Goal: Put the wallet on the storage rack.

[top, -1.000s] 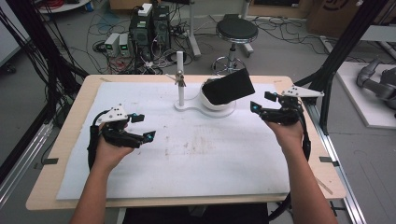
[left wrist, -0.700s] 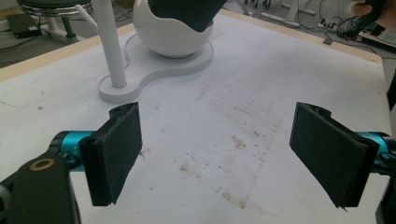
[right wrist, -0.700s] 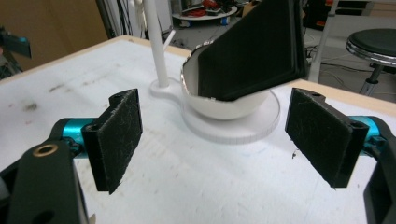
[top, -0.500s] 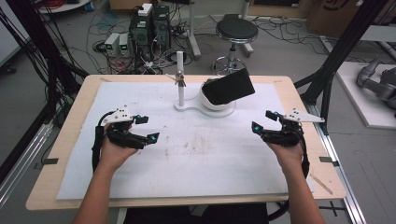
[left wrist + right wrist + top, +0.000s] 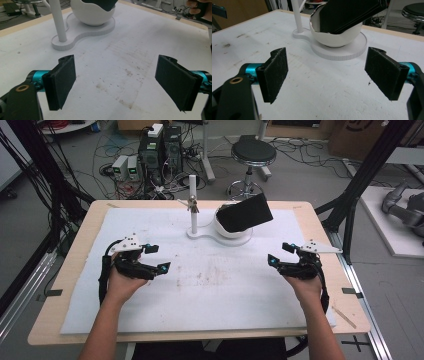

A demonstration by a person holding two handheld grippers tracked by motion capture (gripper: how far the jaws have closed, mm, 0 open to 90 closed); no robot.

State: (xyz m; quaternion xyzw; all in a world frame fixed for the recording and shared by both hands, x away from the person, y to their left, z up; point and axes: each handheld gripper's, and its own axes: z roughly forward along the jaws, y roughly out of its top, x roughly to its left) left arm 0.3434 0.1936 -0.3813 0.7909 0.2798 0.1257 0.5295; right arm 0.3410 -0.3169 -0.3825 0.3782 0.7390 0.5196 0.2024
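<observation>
A white stand (image 5: 207, 234) sits at the back middle of the white mat, with an upright post (image 5: 192, 202) and a white bowl (image 5: 232, 229). A flat black slab (image 5: 244, 213) leans tilted in the bowl. The bowl (image 5: 337, 35) and slab (image 5: 348, 13) lie ahead of my right gripper (image 5: 332, 75), whose jaws stand wide apart with nothing between them. My left gripper (image 5: 120, 85) is open too, empty, over the stained mat, with the post (image 5: 58, 21) ahead. From above, the left gripper (image 5: 156, 257) is mid-left and the right gripper (image 5: 281, 254) mid-right.
The white mat (image 5: 210, 290) covers most of the wooden table (image 5: 75, 265). Black frame posts (image 5: 360, 185) stand at the table's right and left. A round stool (image 5: 252, 155) and computer boxes (image 5: 160, 145) with cables are on the floor behind.
Both hands have drawn back toward the table's near side; the right gripper has come away from beside the bowl. Both stayed open. The stand and slab have not moved.
</observation>
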